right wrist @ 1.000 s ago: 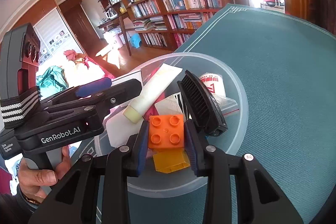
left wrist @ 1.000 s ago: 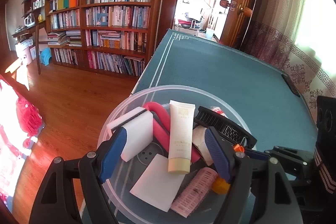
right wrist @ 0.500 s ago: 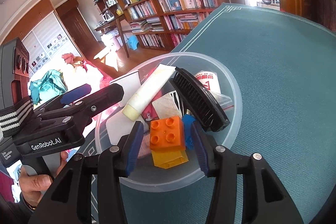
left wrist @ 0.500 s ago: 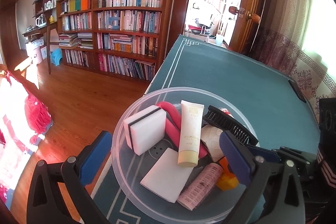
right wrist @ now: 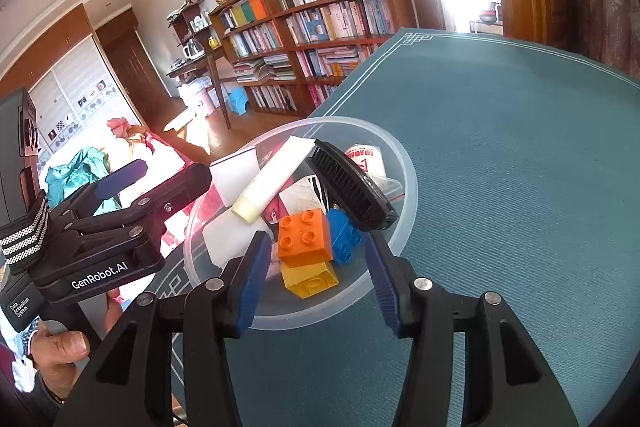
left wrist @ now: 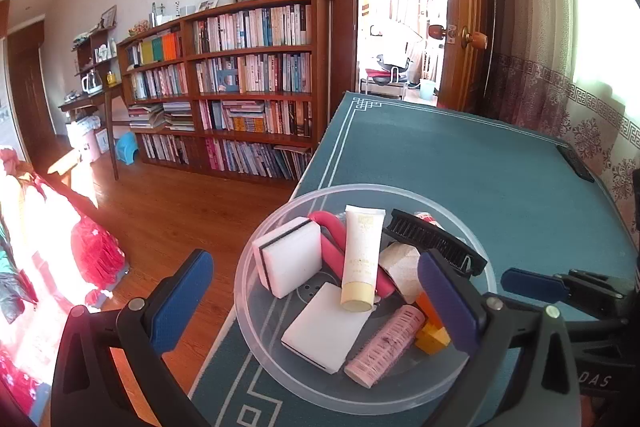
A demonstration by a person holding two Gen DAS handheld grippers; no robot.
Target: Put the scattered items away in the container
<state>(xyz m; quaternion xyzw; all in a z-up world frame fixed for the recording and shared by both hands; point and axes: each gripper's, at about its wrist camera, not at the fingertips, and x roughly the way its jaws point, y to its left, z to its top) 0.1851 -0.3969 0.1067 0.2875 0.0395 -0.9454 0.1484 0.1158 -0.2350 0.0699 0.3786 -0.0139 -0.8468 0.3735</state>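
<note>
Both claws have spread wide: the right claw (right wrist: pixel 316 269) has let go of the orange brick (right wrist: pixel 305 237), which now lies in the bowl (right wrist: pixel 408 187); the left claw (left wrist: pixel 316 293) has released the sponge (left wrist: pixel 289 257).

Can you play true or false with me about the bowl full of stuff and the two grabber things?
1. The orange brick lies in the clear bowl. True.
2. The right gripper is squeezing the orange brick. False: its jaws are open, and the brick sits free.
3. The cream tube lies on top of the pink roller. False: the roller lies beside it.
4. The left gripper is open and holds nothing. True.
5. The black brush lies on the green table. False: it is in the bowl.
</note>
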